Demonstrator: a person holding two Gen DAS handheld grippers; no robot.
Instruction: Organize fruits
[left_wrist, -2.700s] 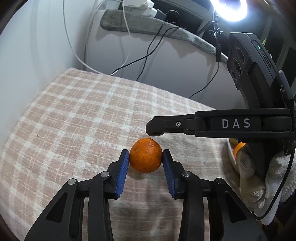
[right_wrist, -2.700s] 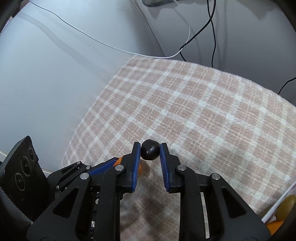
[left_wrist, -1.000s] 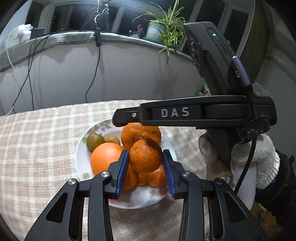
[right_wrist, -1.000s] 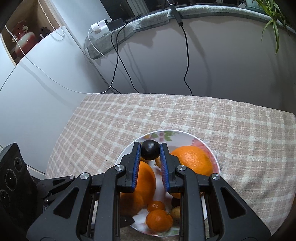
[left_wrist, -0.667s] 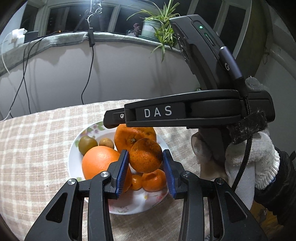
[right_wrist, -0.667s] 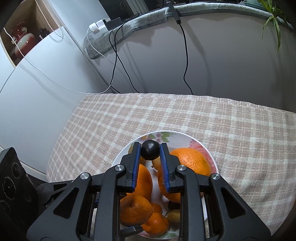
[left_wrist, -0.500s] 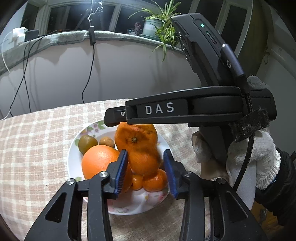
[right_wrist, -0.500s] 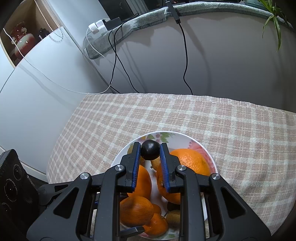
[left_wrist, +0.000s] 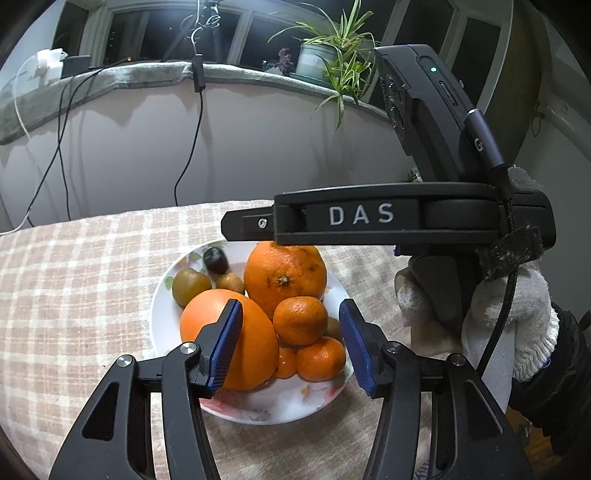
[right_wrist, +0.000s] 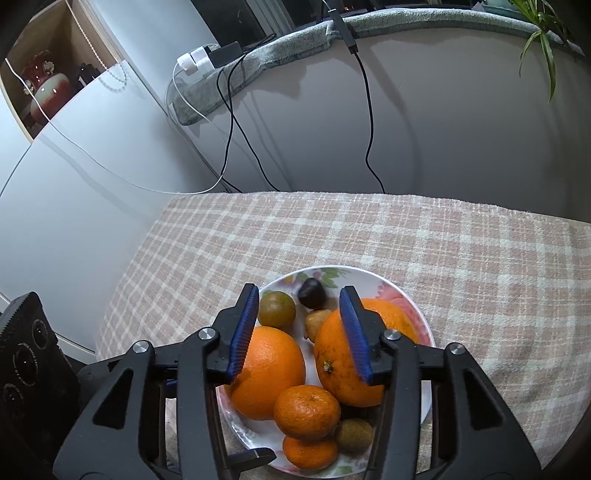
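A floral white plate (left_wrist: 159, 321) (right_wrist: 421, 321) on the checked cloth holds two big oranges (left_wrist: 284, 275) (right_wrist: 269, 373), several mandarins, small green-brown fruits and a dark plum-like fruit (left_wrist: 215, 259) (right_wrist: 311, 292). My left gripper (left_wrist: 291, 343) is open and empty just above the plate's near side, with a mandarin (left_wrist: 300, 320) lying on the pile between its fingers. My right gripper (right_wrist: 300, 328) is open and empty over the plate, the dark fruit resting on the plate beyond its tips. The right gripper's body (left_wrist: 406, 221) hangs over the plate in the left wrist view.
The checked cloth (right_wrist: 461, 258) covers the table around the plate. A pale wall with hanging cables (right_wrist: 369, 122) stands behind, a grey-towelled ledge and potted plant (left_wrist: 325, 62) above it. The table's left edge drops off near a white cabinet (right_wrist: 74, 177).
Both grippers opened over the plate. The left let the mandarin drop onto the fruit pile; the right let the dark fruit drop onto the plate's far side.
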